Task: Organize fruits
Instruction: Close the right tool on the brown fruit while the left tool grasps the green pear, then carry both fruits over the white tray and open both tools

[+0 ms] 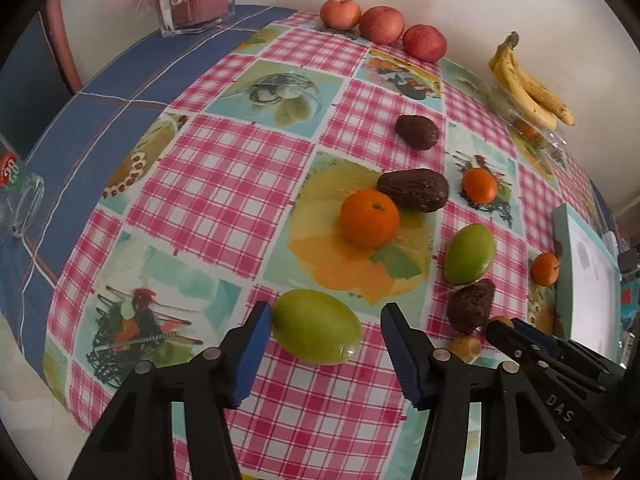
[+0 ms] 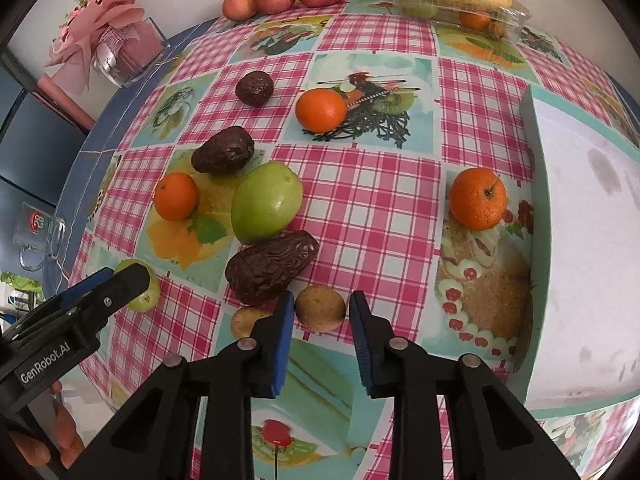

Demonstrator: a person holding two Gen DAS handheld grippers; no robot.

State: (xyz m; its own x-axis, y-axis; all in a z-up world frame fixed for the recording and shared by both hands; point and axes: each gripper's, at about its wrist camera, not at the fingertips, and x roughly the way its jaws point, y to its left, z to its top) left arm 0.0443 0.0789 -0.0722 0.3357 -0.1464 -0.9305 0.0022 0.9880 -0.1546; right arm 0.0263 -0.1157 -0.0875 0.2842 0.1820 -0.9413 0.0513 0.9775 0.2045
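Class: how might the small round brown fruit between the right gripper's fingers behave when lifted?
The small brown fruit looks round, so it would probably roll if dropped. Being small, it is likely light. Its matte skin seems unlikely to slip.

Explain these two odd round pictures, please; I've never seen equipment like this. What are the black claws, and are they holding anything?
There is no robot here. A person holds a two-fingered tool in each hand, and each tool carries a wide-angle camera looking along its fingers. One picture comes from the left tool, the other from the right tool. On the checked tablecloth lie oranges, dark wrinkled fruits, apples and bananas. The left tool stands open around a green fruit, not yet gripping it. The right tool is shut on a small brown fruit.
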